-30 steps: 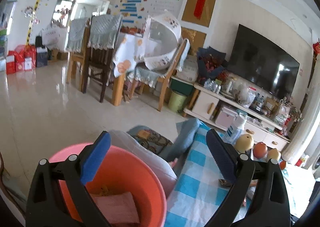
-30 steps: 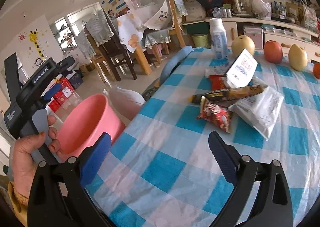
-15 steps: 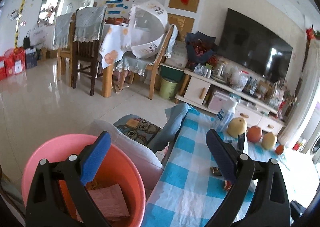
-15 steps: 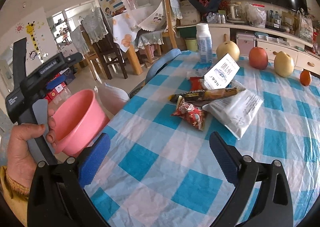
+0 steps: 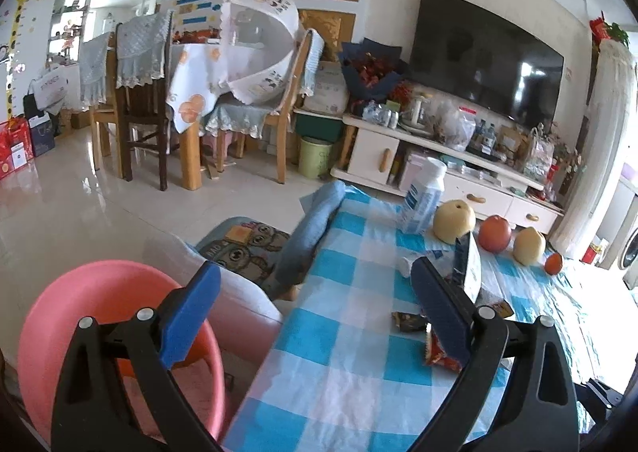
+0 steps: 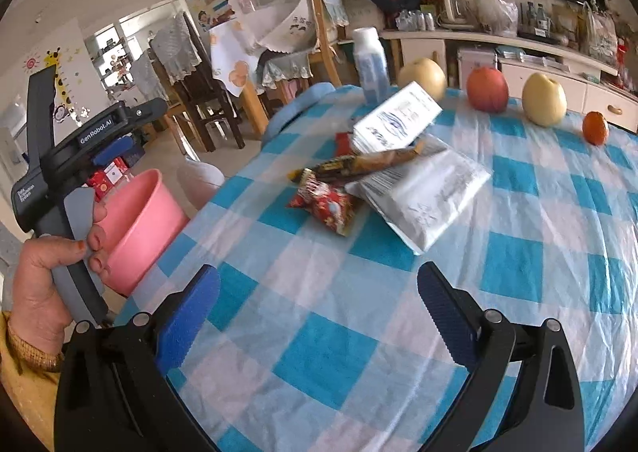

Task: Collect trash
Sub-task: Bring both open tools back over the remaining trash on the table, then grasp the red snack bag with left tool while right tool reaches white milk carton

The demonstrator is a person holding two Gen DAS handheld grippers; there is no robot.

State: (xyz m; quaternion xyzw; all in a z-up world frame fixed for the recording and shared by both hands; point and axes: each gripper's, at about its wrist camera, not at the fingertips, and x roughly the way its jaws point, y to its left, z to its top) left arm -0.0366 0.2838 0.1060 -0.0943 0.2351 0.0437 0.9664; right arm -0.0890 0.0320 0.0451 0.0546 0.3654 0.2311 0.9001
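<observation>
Two grippers, left gripper [image 5: 315, 302] and right gripper [image 6: 319, 306], both stand with jaws apart, holding nothing. Wrappers lie piled mid-bench: red snack packet [image 6: 325, 204], brown bar wrapper [image 6: 359, 164], white bag [image 6: 424, 194]. Pink bucket [image 6: 139, 228] sits off the bench's [image 6: 359, 332] left edge, below the left gripper.

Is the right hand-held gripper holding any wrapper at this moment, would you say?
No, the right hand-held gripper is open and empty above the blue-checked tablecloth.
</observation>
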